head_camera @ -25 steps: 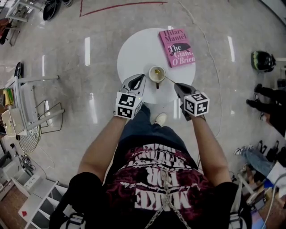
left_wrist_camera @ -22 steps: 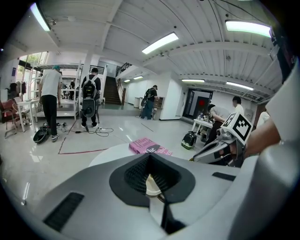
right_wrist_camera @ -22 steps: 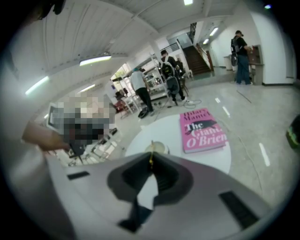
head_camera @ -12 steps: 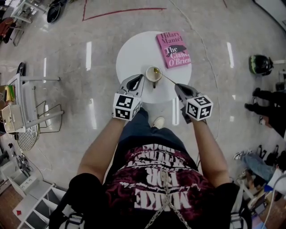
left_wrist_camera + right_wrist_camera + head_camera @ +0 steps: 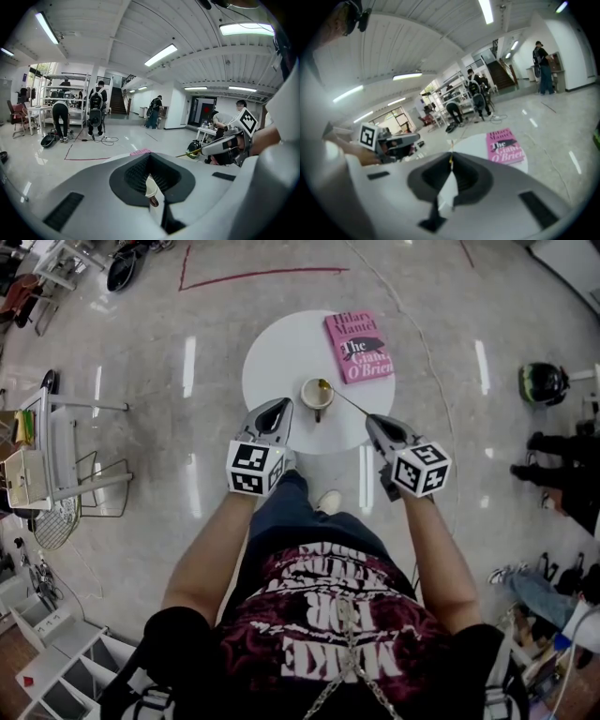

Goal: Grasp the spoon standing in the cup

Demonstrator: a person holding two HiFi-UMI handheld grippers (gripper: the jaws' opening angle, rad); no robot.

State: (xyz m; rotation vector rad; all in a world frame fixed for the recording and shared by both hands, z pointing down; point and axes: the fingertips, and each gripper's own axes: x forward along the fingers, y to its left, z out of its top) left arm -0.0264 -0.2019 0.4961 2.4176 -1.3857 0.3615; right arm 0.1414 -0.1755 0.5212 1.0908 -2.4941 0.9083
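A cream cup point(image 5: 314, 395) stands on the round white table point(image 5: 277, 352), near its front edge. A thin gold spoon point(image 5: 345, 401) leans out of it, bowl at the cup's far rim, handle slanting down to the right. My right gripper point(image 5: 371, 419) is shut on the end of that handle, which shows as a gold sliver point(image 5: 451, 158) between its pads. My left gripper point(image 5: 281, 406) hovers left of the cup, apart from it, jaws shut with nothing in them. In the left gripper view the spoon point(image 5: 188, 153) runs to the right gripper point(image 5: 204, 149).
A pink book point(image 5: 359, 346) lies on the table's far right part, also seen as the pink book point(image 5: 504, 147) in the right gripper view. White shelving and a wire basket point(image 5: 61, 479) stand on the floor at left. People's legs point(image 5: 553, 451) are at the right.
My left gripper has drawn back from the cup toward the table's front edge. The right gripper has kept its hold on the spoon handle, barely shifting.
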